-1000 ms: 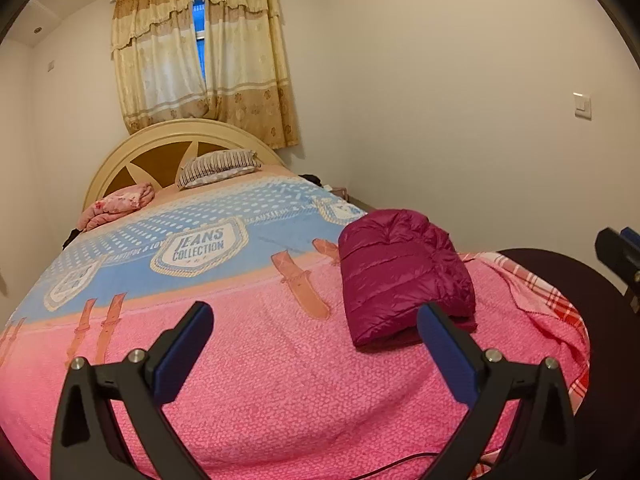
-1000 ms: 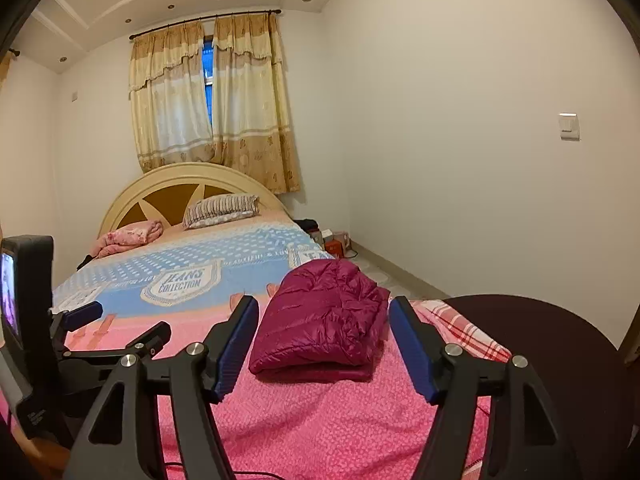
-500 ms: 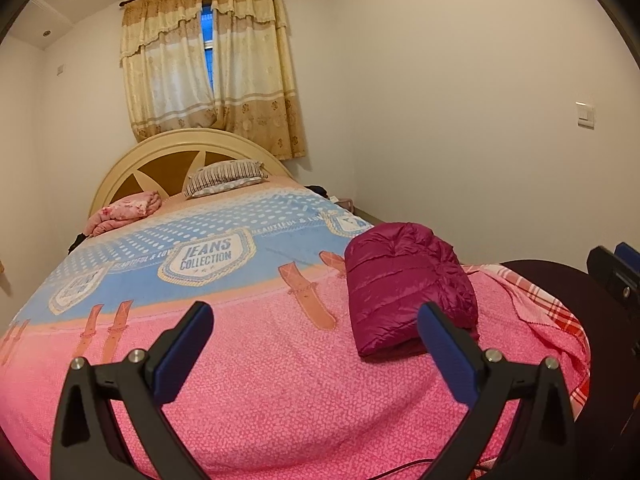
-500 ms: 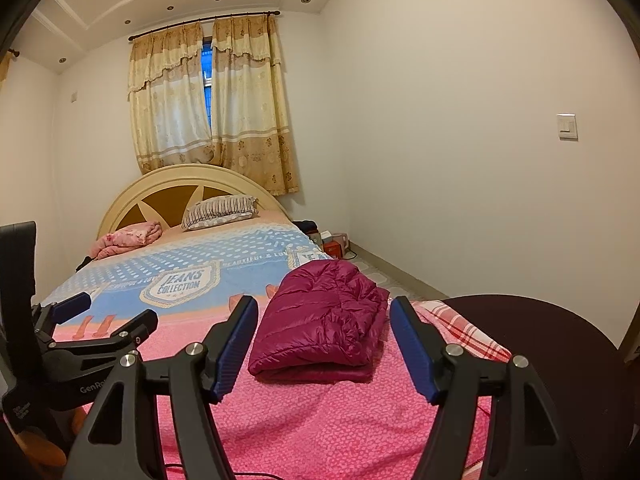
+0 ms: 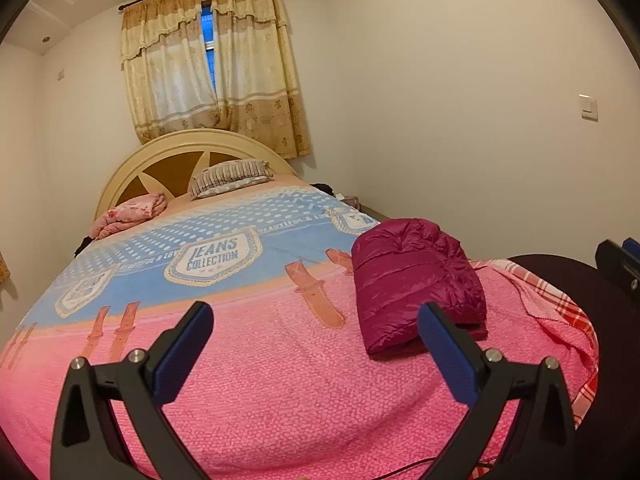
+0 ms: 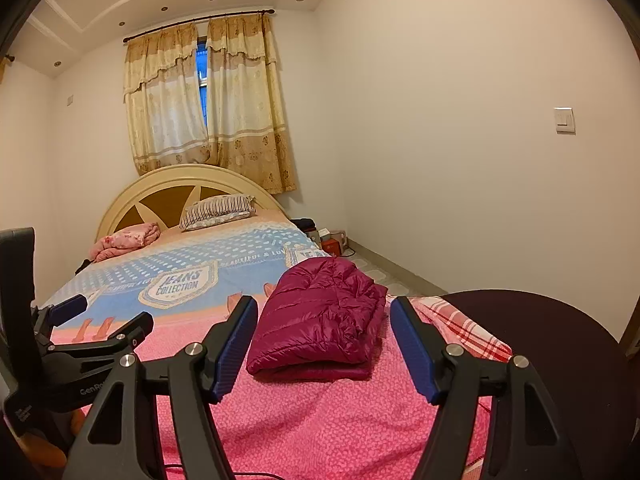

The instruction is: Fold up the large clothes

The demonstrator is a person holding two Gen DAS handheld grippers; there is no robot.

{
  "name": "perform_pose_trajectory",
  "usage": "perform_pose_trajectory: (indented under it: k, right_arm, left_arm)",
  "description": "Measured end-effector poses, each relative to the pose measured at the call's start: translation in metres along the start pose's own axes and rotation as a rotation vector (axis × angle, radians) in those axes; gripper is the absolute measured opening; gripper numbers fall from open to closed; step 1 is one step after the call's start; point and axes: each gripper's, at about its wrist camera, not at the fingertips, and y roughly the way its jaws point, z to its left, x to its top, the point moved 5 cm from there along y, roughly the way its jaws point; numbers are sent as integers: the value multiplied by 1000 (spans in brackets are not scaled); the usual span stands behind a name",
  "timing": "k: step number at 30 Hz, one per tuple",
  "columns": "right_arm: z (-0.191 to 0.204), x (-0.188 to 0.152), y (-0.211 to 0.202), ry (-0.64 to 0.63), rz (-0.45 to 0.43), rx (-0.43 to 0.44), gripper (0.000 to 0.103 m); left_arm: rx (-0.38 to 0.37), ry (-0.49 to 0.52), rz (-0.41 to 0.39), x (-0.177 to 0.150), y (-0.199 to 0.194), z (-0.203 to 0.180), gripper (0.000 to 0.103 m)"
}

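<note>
A magenta puffer jacket [image 5: 416, 284] [image 6: 324, 320] lies folded into a thick bundle on the pink part of the bedspread [image 5: 280, 380], near the bed's right side. My left gripper [image 5: 316, 316] hovers open over the bedspread, short of the jacket and to its left, nothing between its blue pads. My right gripper [image 6: 324, 308] is open too, its fingers framing the jacket from a distance without touching it. In the right wrist view the left gripper [image 6: 104, 312] shows at the left edge.
The bed runs back to a cream headboard [image 5: 192, 148], with a striped pillow [image 5: 228, 176] and a pink blanket [image 5: 132, 214]. A dark round table [image 6: 560, 352] stands at the bed's right corner, a checked cloth [image 6: 460, 324] beside it. Small items [image 6: 332, 240] sit on the floor by the wall.
The left wrist view has tilted up slightly, so the bed and jacket sit lower in frame. The jacket lies unmoved and both grippers stay open.
</note>
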Motion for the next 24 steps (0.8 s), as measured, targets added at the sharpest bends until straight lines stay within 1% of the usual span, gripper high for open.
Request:
perform_pose_trajectory:
  k: [24]
  right_arm:
    - [-4,0,2,1,-7,-2,69]
  left_arm:
    - [10,4,-2,-3,0,2,103]
